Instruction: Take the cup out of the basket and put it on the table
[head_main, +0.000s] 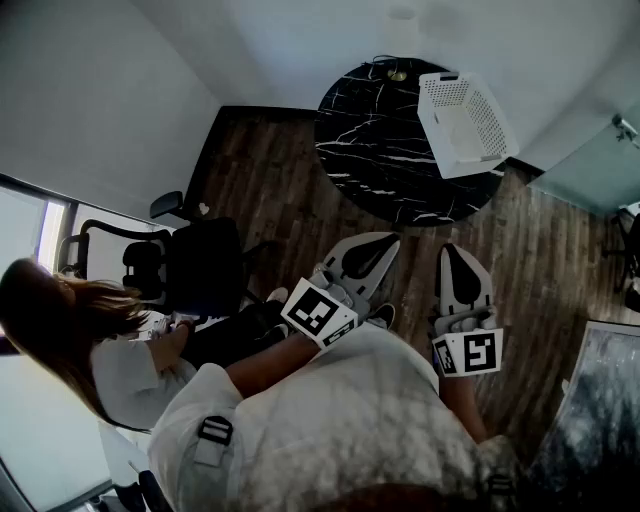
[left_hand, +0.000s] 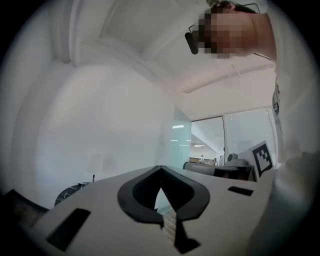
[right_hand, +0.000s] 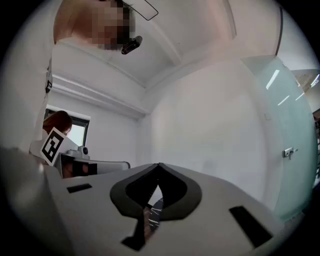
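A white perforated basket (head_main: 463, 122) stands on the right edge of a round black marble table (head_main: 380, 150). No cup shows in any view; the basket's inside is hidden from here. Both grippers are held close to the body, over the wooden floor and short of the table. My left gripper (head_main: 385, 242) points toward the table with its jaws together and nothing between them. My right gripper (head_main: 450, 252) sits beside it, likewise shut and empty. In the left gripper view (left_hand: 160, 169) and the right gripper view (right_hand: 159, 166) the jaws meet at their tips and aim up at the white walls.
A seated person (head_main: 60, 320) and a black office chair (head_main: 190, 260) are at the left. A frosted glass door (head_main: 590, 170) stands at the right. A small gold object (head_main: 398, 75) lies at the table's far edge. Dark wooden floor (head_main: 270, 190) surrounds the table.
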